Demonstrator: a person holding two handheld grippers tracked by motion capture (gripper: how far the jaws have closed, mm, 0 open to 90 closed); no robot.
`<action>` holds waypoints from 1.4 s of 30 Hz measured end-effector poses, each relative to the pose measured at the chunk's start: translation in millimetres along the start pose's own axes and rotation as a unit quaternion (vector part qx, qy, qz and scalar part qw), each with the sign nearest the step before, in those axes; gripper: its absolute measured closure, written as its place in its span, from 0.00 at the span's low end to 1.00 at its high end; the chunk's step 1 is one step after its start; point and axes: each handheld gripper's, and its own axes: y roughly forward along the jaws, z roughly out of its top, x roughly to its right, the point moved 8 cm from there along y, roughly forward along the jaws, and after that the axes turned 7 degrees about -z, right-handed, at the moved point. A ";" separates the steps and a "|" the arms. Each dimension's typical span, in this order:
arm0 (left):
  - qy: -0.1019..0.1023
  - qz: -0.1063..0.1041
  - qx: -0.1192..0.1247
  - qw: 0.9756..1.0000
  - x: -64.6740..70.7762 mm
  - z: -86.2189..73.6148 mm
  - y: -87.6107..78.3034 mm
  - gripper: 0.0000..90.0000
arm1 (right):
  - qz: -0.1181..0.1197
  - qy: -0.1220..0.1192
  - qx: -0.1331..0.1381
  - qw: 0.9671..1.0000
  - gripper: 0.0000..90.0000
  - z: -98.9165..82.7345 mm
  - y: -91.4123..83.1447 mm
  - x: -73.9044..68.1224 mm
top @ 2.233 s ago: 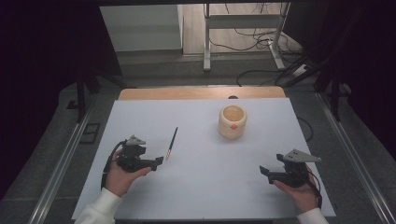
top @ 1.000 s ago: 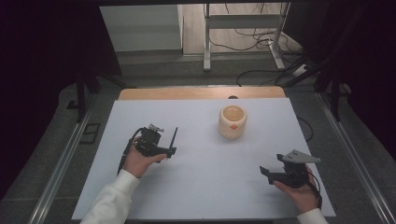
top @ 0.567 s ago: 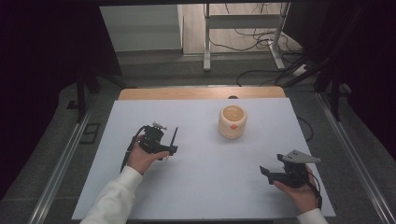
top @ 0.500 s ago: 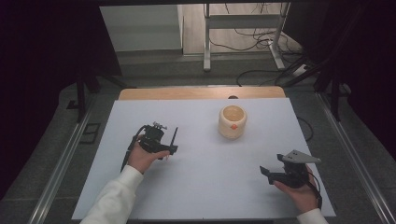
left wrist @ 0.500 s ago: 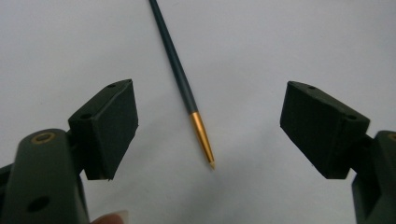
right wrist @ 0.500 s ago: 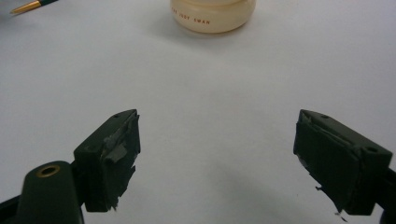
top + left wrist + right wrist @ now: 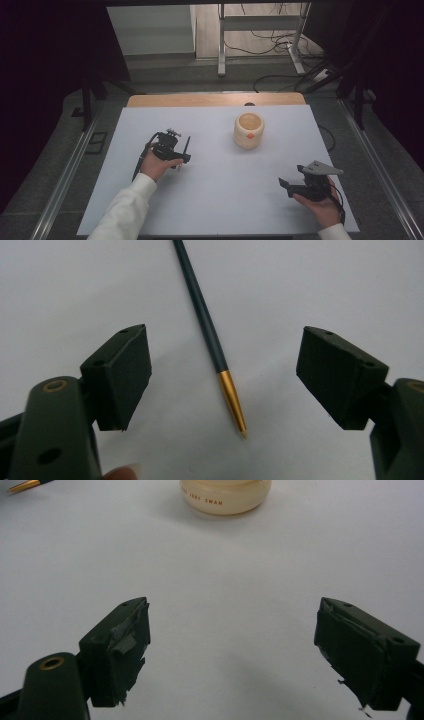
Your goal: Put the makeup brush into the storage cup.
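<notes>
A dark pen (image 7: pixel 186 146) with a gold tip lies on the white table (image 7: pixel 225 205), left of centre. My left gripper (image 7: pixel 182 159) hovers low over its near end. In the left gripper view the jaws of the left gripper (image 7: pixel 225 337) stand wide apart, and the pen (image 7: pixel 210 335) lies between them with a gap on each side. A cream cup (image 7: pixel 248 130) stands upright right of the pen. My right gripper (image 7: pixel 285 186) rests near the front right corner, open, with nothing between its jaws. In its own view the right gripper (image 7: pixel 232 605) faces the cup (image 7: pixel 226 495).
A wooden strip (image 7: pixel 215 99) runs along the table's far edge. Metal rails flank the table on both sides. Cables and a stand's legs (image 7: pixel 260 40) lie on the floor beyond. The pen's gold tip (image 7: pixel 22 486) shows at the top left of the right gripper view.
The left hand has moved forward and right from the table's front left to the pen and lowered a little over it. The right gripper and the cup have stayed in place.
</notes>
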 end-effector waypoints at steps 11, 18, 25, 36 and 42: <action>0.007 0.013 -0.025 1.000 1.9 -2.0 8.4 0.33 | -0.005 -0.003 0.002 1.000 0.17 1.4 -2.2 -0.1; 0.003 0.012 -0.031 0.999 -0.1 -2.6 8.7 0.34 | -0.005 -0.004 0.001 1.000 0.17 0.9 -1.6 -0.1; -0.011 0.016 -0.041 0.999 -0.4 -4.1 10.8 0.39 | -0.003 -0.005 0.000 1.000 0.17 1.0 -1.4 -1.0; -0.001 0.033 -0.070 0.997 2.8 -6.6 19.5 0.54 | -0.005 -0.006 0.000 1.000 0.17 0.7 -1.3 -0.5; -0.013 0.034 -0.070 0.997 0.2 -6.5 17.8 0.65 | -0.007 -0.008 -0.002 1.000 0.17 0.5 -1.3 -0.3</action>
